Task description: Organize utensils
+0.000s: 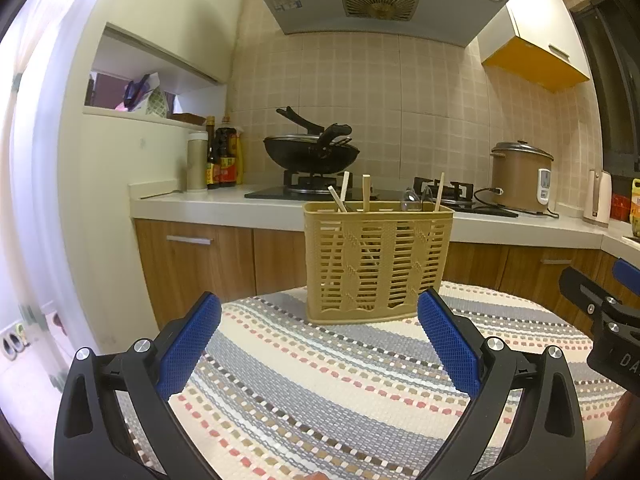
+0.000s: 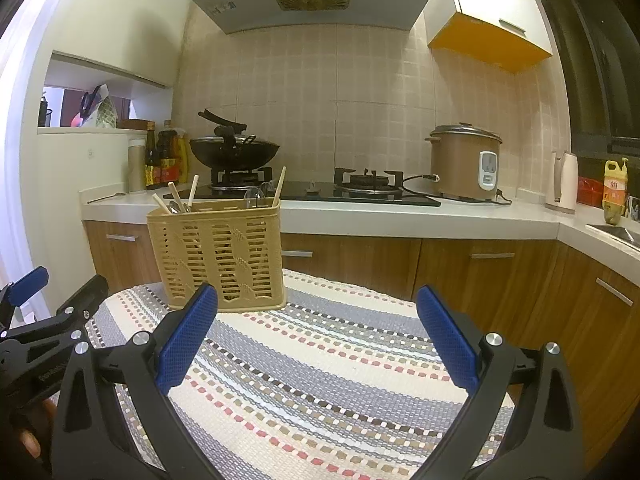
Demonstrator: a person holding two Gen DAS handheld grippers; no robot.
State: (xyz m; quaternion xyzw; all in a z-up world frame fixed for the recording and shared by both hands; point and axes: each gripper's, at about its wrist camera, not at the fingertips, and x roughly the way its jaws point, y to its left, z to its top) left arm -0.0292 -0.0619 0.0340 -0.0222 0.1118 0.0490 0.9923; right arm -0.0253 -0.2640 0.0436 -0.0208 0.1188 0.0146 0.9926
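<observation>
A tan slotted plastic utensil basket (image 1: 378, 264) stands upright at the far edge of a table covered with a striped woven cloth (image 1: 320, 380). Wooden chopsticks (image 1: 365, 192) and clear spoons (image 1: 412, 200) stick out of its top. My left gripper (image 1: 319, 314) is open and empty, just in front of the basket. In the right wrist view the basket (image 2: 218, 256) is ahead to the left, with chopsticks (image 2: 279, 186) in it. My right gripper (image 2: 317, 306) is open and empty, to the right of the basket. Each gripper shows at the edge of the other's view.
Behind the table runs a kitchen counter (image 2: 400, 216) with a gas hob, a black wok (image 1: 312, 152), sauce bottles (image 1: 224, 156), a rice cooker (image 2: 464, 162) and a white kettle (image 2: 562, 184). Wooden cabinets (image 2: 500, 272) are below, a range hood above.
</observation>
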